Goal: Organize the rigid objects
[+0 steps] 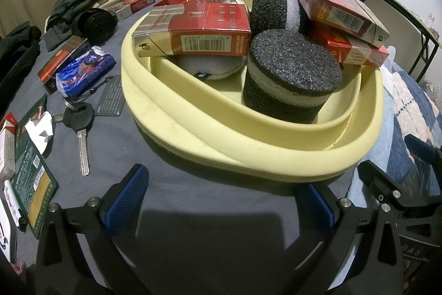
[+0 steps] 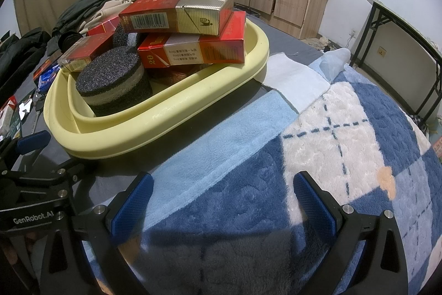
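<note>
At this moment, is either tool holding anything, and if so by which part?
Nothing is held. The left tool is open and empty short of the yellow basin; the right tool is open and empty above the blanket.

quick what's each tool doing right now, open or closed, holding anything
Left tool: open, holding nothing, just short of the yellow basin.
Right tool: open, holding nothing, over the blue blanket.

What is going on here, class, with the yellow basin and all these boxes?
A person is tidying with two handheld grippers. The yellow basin already holds red cigarette boxes and round foam pads. Both the left gripper and right gripper are open and empty. A key and other boxes lie outside on the grey cover.
</note>
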The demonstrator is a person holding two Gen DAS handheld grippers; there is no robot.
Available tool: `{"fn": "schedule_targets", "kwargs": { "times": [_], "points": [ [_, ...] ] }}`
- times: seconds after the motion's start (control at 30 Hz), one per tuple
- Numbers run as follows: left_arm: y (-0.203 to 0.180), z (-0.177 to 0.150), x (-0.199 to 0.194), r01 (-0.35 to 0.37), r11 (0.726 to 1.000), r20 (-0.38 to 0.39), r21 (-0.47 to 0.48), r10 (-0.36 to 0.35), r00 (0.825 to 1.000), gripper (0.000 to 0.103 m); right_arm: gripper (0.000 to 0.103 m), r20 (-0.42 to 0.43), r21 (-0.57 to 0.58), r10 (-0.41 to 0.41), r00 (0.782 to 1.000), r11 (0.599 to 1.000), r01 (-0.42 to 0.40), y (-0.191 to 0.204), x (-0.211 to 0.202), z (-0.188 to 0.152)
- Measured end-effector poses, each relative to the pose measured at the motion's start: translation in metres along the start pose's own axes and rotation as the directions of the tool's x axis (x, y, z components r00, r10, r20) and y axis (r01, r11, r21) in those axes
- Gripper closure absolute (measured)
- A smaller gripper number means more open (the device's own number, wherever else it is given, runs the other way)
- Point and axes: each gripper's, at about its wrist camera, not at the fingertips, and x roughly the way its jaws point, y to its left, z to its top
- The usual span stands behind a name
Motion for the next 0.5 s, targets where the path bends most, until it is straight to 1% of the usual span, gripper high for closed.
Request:
{"fn": "schedule_targets", "kwargs": {
  "times": [0.2, 0.5],
  "points": [
    [0.0001, 0.0044, 0.0024, -0.022, 1.000, 0.006, -0.005, 0.022, 1.000, 0.000, 0.000, 0.000, 0.001, 0.002, 1.000, 1.000, -0.002, -0.0003, -0.0003, 0.0000],
    [0.0000, 0.0031, 0.0021, -0.030, 1.000, 0.013, -0.010, 0.030, 0.999, 0.000, 0.000, 0.000, 0.002, 0.003, 1.000, 1.000, -0.003, -0.0009, -0.0006, 0.0002]
  ]
}}
